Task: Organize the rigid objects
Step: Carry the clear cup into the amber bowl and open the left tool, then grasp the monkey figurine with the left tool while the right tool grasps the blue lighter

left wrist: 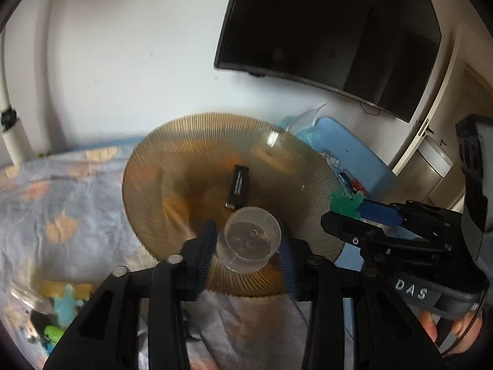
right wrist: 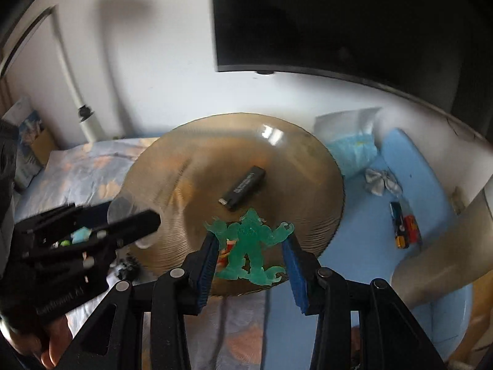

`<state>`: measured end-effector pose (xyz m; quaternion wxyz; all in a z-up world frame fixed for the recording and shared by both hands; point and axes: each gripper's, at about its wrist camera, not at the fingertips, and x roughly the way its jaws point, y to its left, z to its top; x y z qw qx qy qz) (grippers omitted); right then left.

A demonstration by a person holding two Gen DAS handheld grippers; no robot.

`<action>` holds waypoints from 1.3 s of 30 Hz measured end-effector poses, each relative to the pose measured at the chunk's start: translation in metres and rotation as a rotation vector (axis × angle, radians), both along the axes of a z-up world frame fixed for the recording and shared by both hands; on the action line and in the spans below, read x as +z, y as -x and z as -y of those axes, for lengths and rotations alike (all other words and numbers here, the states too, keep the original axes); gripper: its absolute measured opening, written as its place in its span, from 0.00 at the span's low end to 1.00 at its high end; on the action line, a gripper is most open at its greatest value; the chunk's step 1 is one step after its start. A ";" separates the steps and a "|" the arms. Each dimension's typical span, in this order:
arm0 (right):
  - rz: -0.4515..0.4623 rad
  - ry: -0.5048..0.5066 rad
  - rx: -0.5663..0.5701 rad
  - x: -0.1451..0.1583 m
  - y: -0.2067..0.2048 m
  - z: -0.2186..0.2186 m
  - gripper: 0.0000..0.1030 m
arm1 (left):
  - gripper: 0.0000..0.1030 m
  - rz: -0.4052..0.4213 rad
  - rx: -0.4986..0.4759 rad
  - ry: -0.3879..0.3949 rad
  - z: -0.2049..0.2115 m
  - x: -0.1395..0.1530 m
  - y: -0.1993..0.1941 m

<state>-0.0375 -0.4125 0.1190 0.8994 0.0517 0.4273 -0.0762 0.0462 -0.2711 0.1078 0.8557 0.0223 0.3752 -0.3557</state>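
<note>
Over the ribbed amber glass plate: left gripper loosely bracketing a light, slippery clear plastic cup, right gripper clamped across a stiff, flat translucent green figure.

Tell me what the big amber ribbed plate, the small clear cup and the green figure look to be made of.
Big amber ribbed plate: likely glass or clear plastic, glossy; translucent with a bright window glint. Small clear cup: probably thin plastic, see-through walls, slightly cloudy base. Green figure: seemingly translucent soft or moulded plastic, flat; light passes through.
</note>
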 end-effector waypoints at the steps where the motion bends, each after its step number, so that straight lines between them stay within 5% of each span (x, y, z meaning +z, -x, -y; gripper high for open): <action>1: 0.001 -0.016 -0.009 0.000 -0.001 0.004 0.42 | 0.75 0.037 0.024 -0.009 -0.003 0.005 0.003; 3: -0.003 -0.035 -0.013 0.001 -0.004 0.010 0.61 | 0.80 0.079 0.051 0.008 -0.015 0.015 0.004; 7: 0.098 0.034 -0.048 0.034 0.016 0.016 0.61 | 0.80 0.121 0.121 0.097 -0.077 0.049 0.008; 12: 0.211 0.003 0.038 0.079 0.044 -0.007 0.63 | 0.80 0.190 0.289 0.181 -0.167 0.080 0.027; 17: 0.230 0.035 0.201 0.085 0.053 -0.079 0.64 | 0.80 0.220 0.455 0.120 -0.246 0.067 0.061; 23: 0.174 0.020 0.431 0.033 0.050 -0.173 0.66 | 0.80 0.139 0.574 -0.031 -0.290 -0.001 0.068; 28: 0.065 0.004 0.519 -0.044 0.043 -0.218 0.66 | 0.80 0.051 0.534 -0.142 -0.288 -0.061 0.060; 33: -0.010 0.033 0.526 -0.096 0.039 -0.232 0.66 | 0.80 0.024 0.506 -0.188 -0.279 -0.079 0.060; 36: 0.009 0.017 0.513 -0.095 0.036 -0.225 0.76 | 0.80 0.016 0.464 -0.235 -0.272 -0.085 0.063; 39: -0.016 -0.018 0.494 -0.098 0.030 -0.219 0.76 | 0.80 0.037 0.437 -0.270 -0.263 -0.085 0.066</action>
